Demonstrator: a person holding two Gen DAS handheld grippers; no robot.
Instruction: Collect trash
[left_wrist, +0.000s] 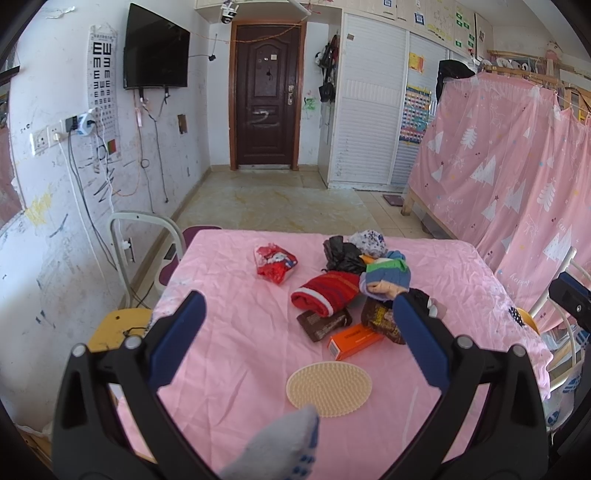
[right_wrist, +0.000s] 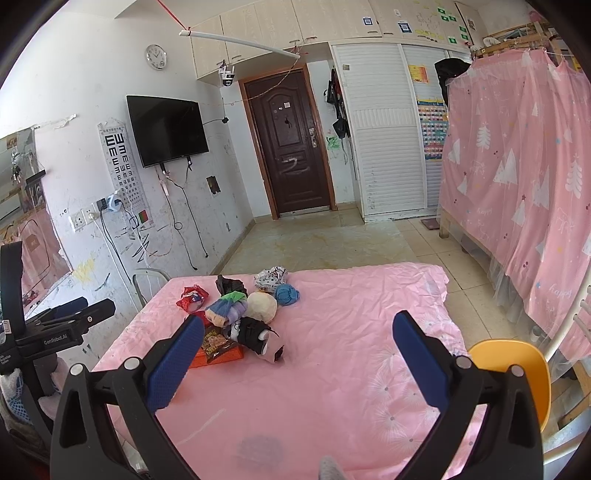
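On the pink-covered table (left_wrist: 229, 325) lies a heap of rolled socks mixed with trash. The trash includes a red snack wrapper (left_wrist: 274, 263), a black plastic bag (left_wrist: 341, 254), two brown wrappers (left_wrist: 323, 324) (left_wrist: 382, 319) and an orange box (left_wrist: 354, 341). My left gripper (left_wrist: 299, 325) is open and empty, held above the table's near side. My right gripper (right_wrist: 299, 339) is open and empty, above the table to the right of the heap. In the right wrist view the red wrapper (right_wrist: 192, 297), orange box (right_wrist: 221, 356) and a brown wrapper (right_wrist: 218, 341) show.
A beige oval bristle mat (left_wrist: 328, 384) lies near the front. A grey sock (left_wrist: 280, 446) pokes in at the bottom. Rolled socks: red (left_wrist: 327, 295), multicoloured (left_wrist: 386, 275), blue (right_wrist: 287, 293). Yellow chairs (right_wrist: 517, 373) (left_wrist: 118, 328) stand at both sides. A pink-curtained bunk (right_wrist: 524, 184) is right.
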